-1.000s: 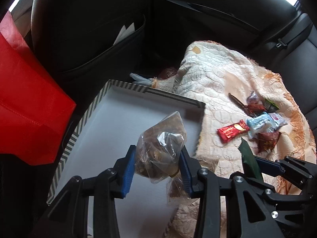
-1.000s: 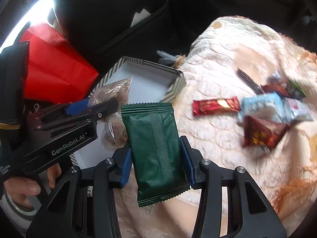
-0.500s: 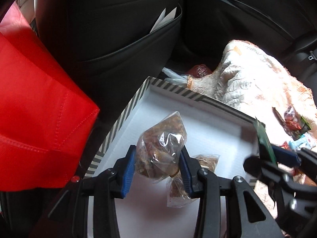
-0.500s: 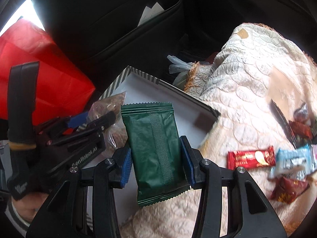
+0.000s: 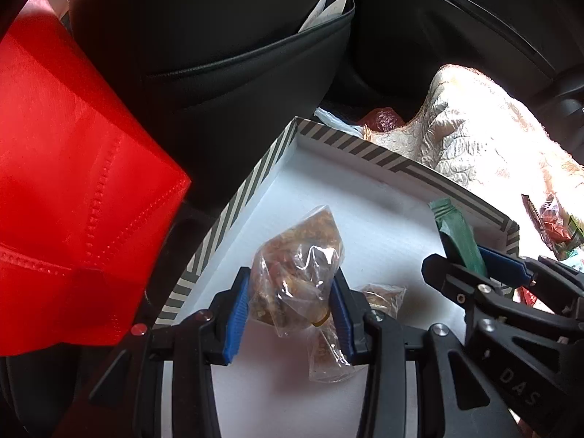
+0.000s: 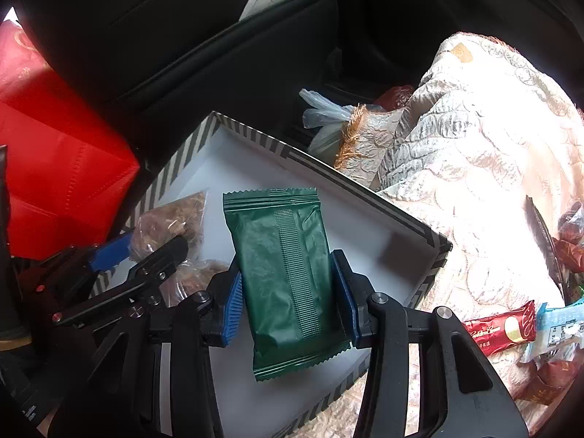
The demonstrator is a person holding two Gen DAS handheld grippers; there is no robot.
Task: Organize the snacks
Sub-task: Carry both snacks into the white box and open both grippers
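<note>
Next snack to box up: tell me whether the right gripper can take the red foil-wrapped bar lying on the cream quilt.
Probably not yet: the right gripper is shut on a green foil packet. The red bar lies uncovered nearby.

green packet [image 6: 288,277], striped box [image 5: 368,151] — red bag [image 5: 73,168]

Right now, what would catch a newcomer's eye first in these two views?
First the bright red bag filling the left side beside the dark seat back. Next, both tongs loaded over the white striped-rim box: the right tongs clamp a green packet, the left tongs a clear bag of brown snacks. A second clear bag lies in the box below.
</note>
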